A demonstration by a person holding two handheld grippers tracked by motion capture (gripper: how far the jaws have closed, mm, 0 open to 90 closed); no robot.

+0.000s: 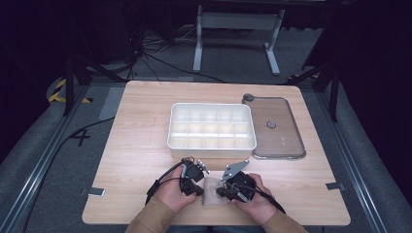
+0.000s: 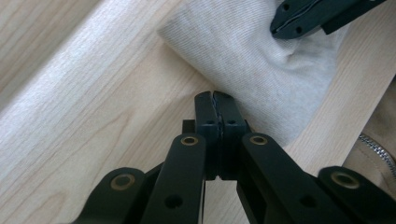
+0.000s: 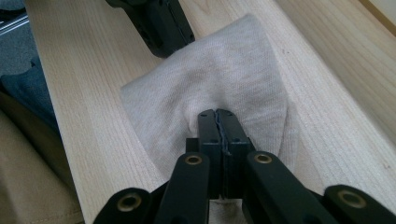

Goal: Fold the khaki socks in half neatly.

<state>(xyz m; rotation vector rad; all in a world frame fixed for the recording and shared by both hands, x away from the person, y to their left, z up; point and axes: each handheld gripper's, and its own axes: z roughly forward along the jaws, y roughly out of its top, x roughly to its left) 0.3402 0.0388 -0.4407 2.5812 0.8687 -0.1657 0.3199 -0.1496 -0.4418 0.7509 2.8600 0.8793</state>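
A small beige cloth [image 1: 212, 193] lies on the wooden table [image 1: 136, 145] near its front edge, between my two grippers. My left gripper [image 1: 200, 191] meets the cloth's left edge; in its own view the left gripper [image 2: 215, 96] is shut, its tips pinching the edge of the cloth [image 2: 261, 60]. My right gripper [image 1: 221, 192] comes in from the other side. Seen along its own jaws, the right gripper [image 3: 217, 113] is shut on the cloth [image 3: 233, 70], which puckers around its tips. A hand holds each gripper.
A white tray [image 1: 170, 132] divided into several compartments stands in the middle of the table. A clear flat lid [image 1: 284, 141] with a small knob lies to its right. Beyond the table are cables and a grey stand on the floor.
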